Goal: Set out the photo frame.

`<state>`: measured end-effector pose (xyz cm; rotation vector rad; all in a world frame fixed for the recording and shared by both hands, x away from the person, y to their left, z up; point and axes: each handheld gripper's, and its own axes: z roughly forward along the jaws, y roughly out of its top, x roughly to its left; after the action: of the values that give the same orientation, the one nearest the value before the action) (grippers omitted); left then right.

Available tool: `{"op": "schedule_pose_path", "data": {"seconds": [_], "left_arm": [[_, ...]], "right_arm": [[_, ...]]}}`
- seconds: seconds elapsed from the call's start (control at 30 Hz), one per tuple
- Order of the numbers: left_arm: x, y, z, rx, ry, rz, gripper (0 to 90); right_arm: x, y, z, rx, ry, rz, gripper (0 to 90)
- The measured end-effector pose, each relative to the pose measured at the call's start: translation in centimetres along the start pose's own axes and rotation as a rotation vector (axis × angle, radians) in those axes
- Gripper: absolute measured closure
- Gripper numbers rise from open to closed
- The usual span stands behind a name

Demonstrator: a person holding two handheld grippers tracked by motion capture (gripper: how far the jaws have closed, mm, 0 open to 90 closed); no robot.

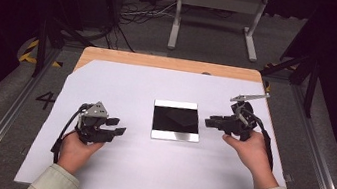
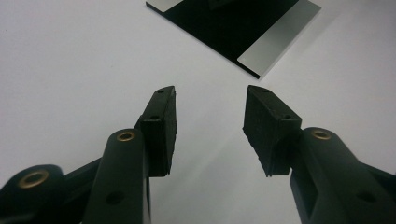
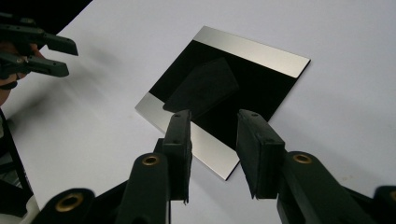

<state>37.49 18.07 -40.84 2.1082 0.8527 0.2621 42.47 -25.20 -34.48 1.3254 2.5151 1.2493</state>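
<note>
One square plate (image 1: 176, 121), black in the middle with a shiny silver strip along two opposite edges, lies flat near the middle of the white sheet (image 1: 145, 172) that covers the worktop (image 1: 111, 55). On its black part rests a dark flat piece (image 3: 203, 88), slightly turned against the plate's edges. Nothing touches the plate.

To the right of the plate is the right hand-held gripper (image 1: 209, 122), pointing toward it from the side and held a little above the sheet. In the right gripper view its jaws stand apart with nothing between them, and their tips are over the near silver strip of the plate without touching it.

To the left of the plate, more apart from it, is the left hand-held gripper (image 1: 120, 127). Its jaws are also apart and empty, above bare white sheet, and in the left gripper view a corner of the plate (image 2: 261, 46) lies beyond them.
</note>
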Motion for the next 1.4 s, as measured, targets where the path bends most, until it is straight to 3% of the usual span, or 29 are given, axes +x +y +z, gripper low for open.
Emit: {"op": "schedule_pose_path", "data": {"seconds": [0.17, 0.47, 0.8, 1.4], "left_arm": [[0.0, -0.1, 0.0, -0.001, 0.0, -0.009, 54.6], [0.0, -0.2, 0.0, 0.008, -0.003, -0.006, 54.6], [-0.1, -0.2, 0.0, 0.011, -0.007, 0.0, 54.7], [0.0, -0.2, 0.1, 0.015, -0.009, -0.006, 54.7]], "right_arm": [[-0.9, 1.0, 0.2, 0.012, 0.022, 0.069, 64.0], [-1.9, 2.2, 0.6, 0.018, 0.021, 0.094, 62.5], [-2.9, 3.2, 1.5, 0.062, 0.061, 0.182, 60.0], [-3.1, 3.4, 4.4, 0.117, 0.101, 0.247, 55.3]]}}
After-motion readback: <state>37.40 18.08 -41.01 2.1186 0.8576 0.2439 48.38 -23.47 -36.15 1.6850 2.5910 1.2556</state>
